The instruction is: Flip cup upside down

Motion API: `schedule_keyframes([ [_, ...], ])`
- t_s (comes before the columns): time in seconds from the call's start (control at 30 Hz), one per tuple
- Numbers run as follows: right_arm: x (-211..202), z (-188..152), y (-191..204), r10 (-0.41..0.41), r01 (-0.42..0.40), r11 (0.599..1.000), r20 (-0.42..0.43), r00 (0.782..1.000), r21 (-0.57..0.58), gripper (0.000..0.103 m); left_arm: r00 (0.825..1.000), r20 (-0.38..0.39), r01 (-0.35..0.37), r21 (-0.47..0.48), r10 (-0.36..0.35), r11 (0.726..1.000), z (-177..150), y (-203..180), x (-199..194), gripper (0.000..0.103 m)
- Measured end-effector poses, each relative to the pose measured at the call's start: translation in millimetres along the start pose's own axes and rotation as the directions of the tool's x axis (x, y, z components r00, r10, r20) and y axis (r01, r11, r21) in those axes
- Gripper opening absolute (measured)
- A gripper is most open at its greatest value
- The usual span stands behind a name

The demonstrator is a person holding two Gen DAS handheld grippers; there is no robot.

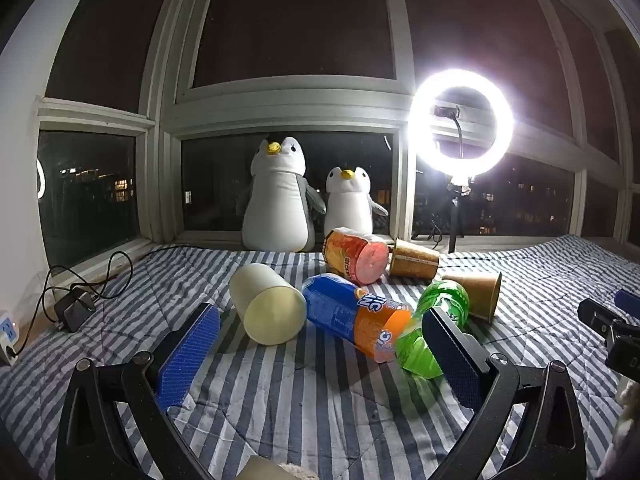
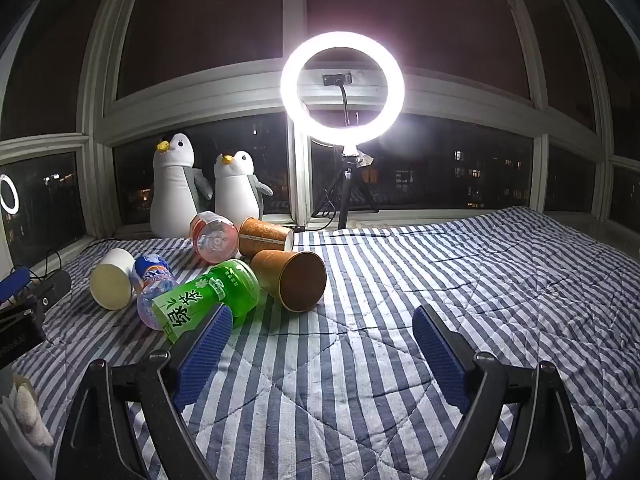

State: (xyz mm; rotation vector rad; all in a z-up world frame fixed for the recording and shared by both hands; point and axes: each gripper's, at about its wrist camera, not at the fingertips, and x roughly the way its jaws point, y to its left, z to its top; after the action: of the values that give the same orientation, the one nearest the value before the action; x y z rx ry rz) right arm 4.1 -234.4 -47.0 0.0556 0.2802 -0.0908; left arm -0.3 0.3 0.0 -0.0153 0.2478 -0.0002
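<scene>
On a blue-and-white striped quilt (image 2: 400, 264) beside a window, a cluster of cups and bottles is seen lying on its side. Ahead of the left gripper (image 1: 320, 340), whose blue-padded fingers (image 1: 188, 350) are spread wide and empty, a cream cup (image 1: 267, 304) is laid with its closed base turned toward the camera, just beyond and slightly left of the gap between the fingers. Touching its right side, a blue-and-orange soda bottle (image 1: 352, 316) is stretched across the gap, and a green tea bottle (image 1: 434, 324) is partly hidden behind the right finger. Farther back, an orange drink bottle (image 1: 354, 256) and two brown paper cups (image 1: 414, 258) (image 1: 478, 292) are found, all tipped over. The right gripper (image 2: 322, 344) is likewise held apart with nothing between its pads, above bare quilt; from its camera the nearer brown paper cup (image 2: 290, 280) is seen well ahead and to the left of the gap, its base facing the lens, while the green tea bottle (image 2: 208, 296) is lying just beyond the left finger (image 2: 206, 354). The cream cup (image 2: 112, 278) is placed far to the left, near the other gripper at the frame edge. Two plush penguins (image 1: 276, 196) (image 1: 348, 200) are propped against the window, and a lit ring light (image 2: 342, 88) is mounted on a tripod behind the quilt
</scene>
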Motion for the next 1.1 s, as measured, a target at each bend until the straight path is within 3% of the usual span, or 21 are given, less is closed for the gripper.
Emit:
schedule_keyframes([
  [0.23, 0.5, -0.3, 0.3, -0.003, 0.003, 1.0, -0.029, 1.0, -0.011, 0.09, 1.0, -0.013, 0.005, 0.001, -0.005, 1.0, 0.2, 0.6, 5.5, 0.103],
  [0.37, 0.7, -0.5, 0.3, 0.0, 0.0, 1.0, -0.001, 1.0, -0.003, 0.09, 1.0, -0.013, 0.002, 0.003, -0.002, 1.0, 1.0, -1.9, 3.4, 0.103],
  [1.1, 1.9, -1.1, 0.4, 0.0, 0.0, 1.0, -0.011, 1.0, 0.0, 0.092, 1.0, -0.004, -0.001, -0.001, 0.001, 1.0, -0.7, -1.3, 0.3, 0.103],
])
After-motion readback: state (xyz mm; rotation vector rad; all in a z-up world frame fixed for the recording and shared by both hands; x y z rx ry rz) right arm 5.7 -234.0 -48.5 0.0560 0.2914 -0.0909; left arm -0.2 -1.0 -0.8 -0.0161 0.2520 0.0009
